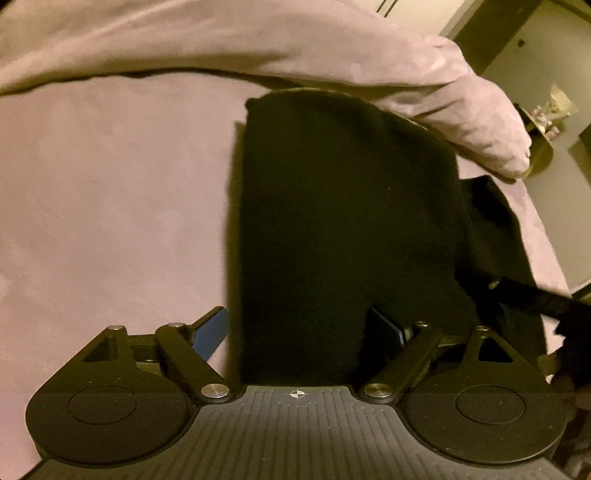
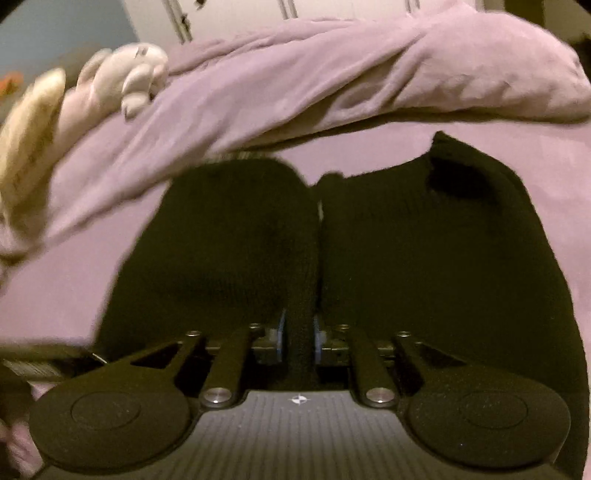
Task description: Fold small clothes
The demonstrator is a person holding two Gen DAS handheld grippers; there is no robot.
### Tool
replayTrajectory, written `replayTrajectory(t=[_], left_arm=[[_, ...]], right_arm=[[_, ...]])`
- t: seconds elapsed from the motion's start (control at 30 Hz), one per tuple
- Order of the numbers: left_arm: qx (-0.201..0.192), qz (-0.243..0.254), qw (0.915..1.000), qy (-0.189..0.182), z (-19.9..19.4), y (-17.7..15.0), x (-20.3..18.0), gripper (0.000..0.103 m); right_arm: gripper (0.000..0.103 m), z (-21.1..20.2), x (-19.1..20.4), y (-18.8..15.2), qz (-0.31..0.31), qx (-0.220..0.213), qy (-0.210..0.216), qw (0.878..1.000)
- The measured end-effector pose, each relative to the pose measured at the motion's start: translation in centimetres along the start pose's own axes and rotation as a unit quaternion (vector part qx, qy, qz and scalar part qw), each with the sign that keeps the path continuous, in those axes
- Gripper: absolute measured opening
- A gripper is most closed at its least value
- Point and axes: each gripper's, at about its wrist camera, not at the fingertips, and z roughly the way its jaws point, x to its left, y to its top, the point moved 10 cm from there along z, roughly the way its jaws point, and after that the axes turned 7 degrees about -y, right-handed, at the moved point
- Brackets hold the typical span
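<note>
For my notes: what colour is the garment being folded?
Black garment, plain; shown best by right wrist view.

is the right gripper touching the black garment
Touching. The right wrist view shows the right gripper with its jaws closed on a fold of the black garment.

Bed covered in a mauve sheet (image 1: 110, 206), smooth and flat. Bunched mauve duvet (image 2: 332, 70) heaped along the far side, its corner hanging over the bed edge. Pale stuffed toy (image 2: 110, 81) lying on the duvet at left, blurred. Behind it white panelled doors (image 2: 240, 14) and a patch of blue wall (image 2: 66, 26). Past the bed's right edge, grey floor (image 1: 561, 236), dark door frame (image 1: 491, 29), small round table (image 1: 541, 136) with pale clutter on top. Dim warm indoor light.
</note>
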Motion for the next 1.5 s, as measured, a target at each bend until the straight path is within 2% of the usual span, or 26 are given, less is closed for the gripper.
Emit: replayTrajectory(t=[0.07,0.13,0.17,0.27,0.33,0.37,0.53,0.6,0.63,0.73,0.8,0.87,1.0,1.1,1.17,1.23,1.37,1.5], left_arm=[[-0.003,0.023,0.9997,0.001,0.0,-0.1,-0.6,0.089],[-0.003,0.036,0.9993,0.006,0.1,-0.2,-0.9,0.089],[-0.002,0.035,0.9994,0.004,0.2,-0.3,-1.0,0.089],[0.000,0.022,0.9997,0.001,0.2,-0.1,-0.9,0.090],[-0.001,0.017,0.9998,0.002,0.5,-0.1,-0.9,0.091],[-0.002,0.015,0.9999,0.002,0.5,-0.1,-0.9,0.091],[0.000,0.013,0.9999,0.004,0.8,0.0,-0.9,0.092],[0.003,0.008,1.0000,0.003,0.9,0.1,-0.9,0.093],[0.004,0.006,1.0000,0.004,0.9,0.2,-0.9,0.093],[0.006,0.005,1.0000,0.005,1.0,0.2,-0.9,0.093],[0.009,0.001,1.0000,0.004,1.1,0.2,-0.8,0.095],[0.011,-0.003,0.9999,0.005,1.3,0.2,-0.7,0.096],[0.015,-0.001,0.9998,0.010,1.4,0.3,-0.7,0.097],[0.017,-0.005,0.9997,0.016,1.6,0.2,-0.5,0.098],[0.020,-0.012,0.9996,0.017,1.6,0.2,-0.5,0.098],[0.024,-0.019,0.9994,0.019,1.6,0.2,-0.4,0.098],[0.028,-0.029,0.9990,0.018,1.5,0.1,-0.1,0.099],[0.028,-0.045,0.9985,0.013,1.4,0.0,0.5,0.100]], right_arm=[[0.053,-1.1,-1.8,0.3,0.028,-0.008,0.000,1.000],[0.055,-1.3,-3.3,0.1,0.048,0.002,0.012,0.999],[0.059,-1.0,-3.7,-0.1,0.063,0.014,0.026,0.998],[0.077,0.4,-3.0,-0.6,0.091,0.039,0.071,0.993],[0.085,1.2,-2.0,-0.5,0.086,0.040,0.089,0.991],[0.085,1.4,-1.3,-0.5,0.083,0.039,0.096,0.991],[0.083,2.9,1.7,-0.3,0.028,0.041,0.096,0.994],[0.059,3.6,2.1,-0.3,0.009,0.042,0.079,0.996],[0.036,3.9,2.3,-0.3,0.004,0.047,0.079,0.996],[0.036,3.9,2.3,-0.3,0.005,0.039,0.086,0.995],[0.042,4.2,2.4,-0.6,-0.001,0.037,0.087,0.996],[0.057,4.6,2.7,-0.8,-0.001,0.044,0.093,0.995],[0.067,5.7,3.5,-0.4,0.010,0.055,0.093,0.994],[0.064,6.1,4.0,-0.4,0.004,0.059,0.080,0.995],[0.038,5.9,4.2,-0.4,-0.014,0.052,0.065,0.996],[0.031,5.5,4.4,-0.3,-0.019,0.049,0.069,0.996],[0.032,5.5,4.8,-0.5,-0.029,0.047,0.064,0.996],[0.048,6.4,5.4,-1.1,-0.024,0.068,0.074,0.995]])
